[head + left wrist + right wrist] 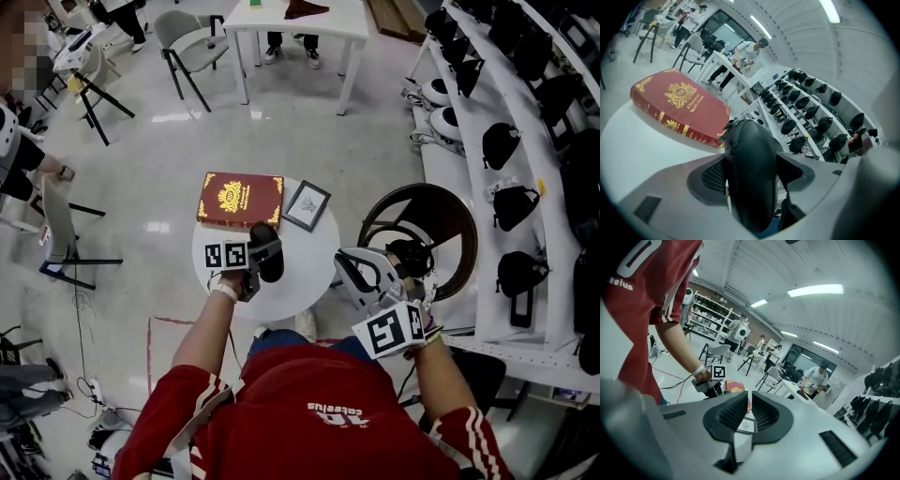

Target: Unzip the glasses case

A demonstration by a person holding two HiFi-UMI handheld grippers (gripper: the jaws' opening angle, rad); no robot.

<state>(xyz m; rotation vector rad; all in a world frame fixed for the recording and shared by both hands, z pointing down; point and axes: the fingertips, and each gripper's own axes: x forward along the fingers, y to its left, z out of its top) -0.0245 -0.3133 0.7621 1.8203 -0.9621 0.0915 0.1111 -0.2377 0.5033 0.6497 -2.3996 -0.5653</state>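
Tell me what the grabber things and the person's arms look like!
The left gripper and right gripper are smooth, light grey plastic claws with dark ribbed pads on the inside. Each carries a white cube printed with black square markers. The person wears a red top; its sleeves have white stripes. There's a white wristband on the left wrist.

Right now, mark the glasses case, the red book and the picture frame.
glasses case [752, 168], left gripper view, its black shell.
red book [239, 199], head view, cover centre.
picture frame [307, 205], head view, its middle.
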